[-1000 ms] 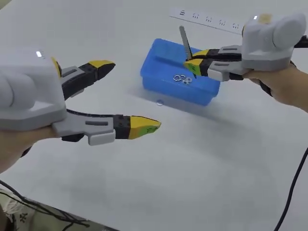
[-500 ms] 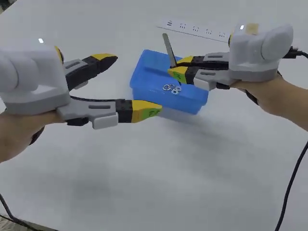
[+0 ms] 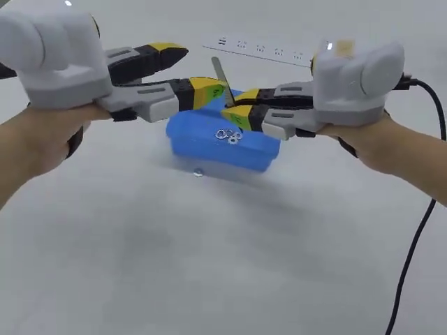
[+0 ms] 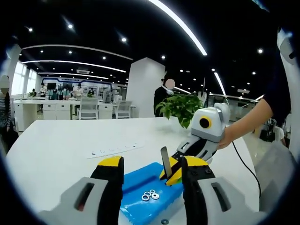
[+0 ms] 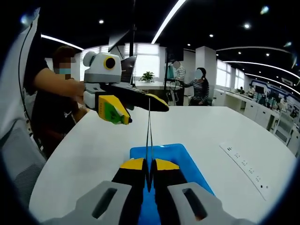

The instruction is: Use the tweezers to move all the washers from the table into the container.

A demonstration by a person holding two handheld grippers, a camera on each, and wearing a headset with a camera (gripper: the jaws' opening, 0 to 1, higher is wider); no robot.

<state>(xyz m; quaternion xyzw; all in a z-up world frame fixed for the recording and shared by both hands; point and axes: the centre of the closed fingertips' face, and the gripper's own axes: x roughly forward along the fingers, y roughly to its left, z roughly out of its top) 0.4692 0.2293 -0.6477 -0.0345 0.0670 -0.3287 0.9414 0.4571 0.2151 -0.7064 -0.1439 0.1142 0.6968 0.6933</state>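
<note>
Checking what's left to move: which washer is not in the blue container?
The single washer lying on the white table, just in front of the container. The other washers sit clustered together inside it.

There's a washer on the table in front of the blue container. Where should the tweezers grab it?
Pinch the washer across its rim, one tweezers tip through the hole, from straight above: it seems to lie flat on the table.
</note>
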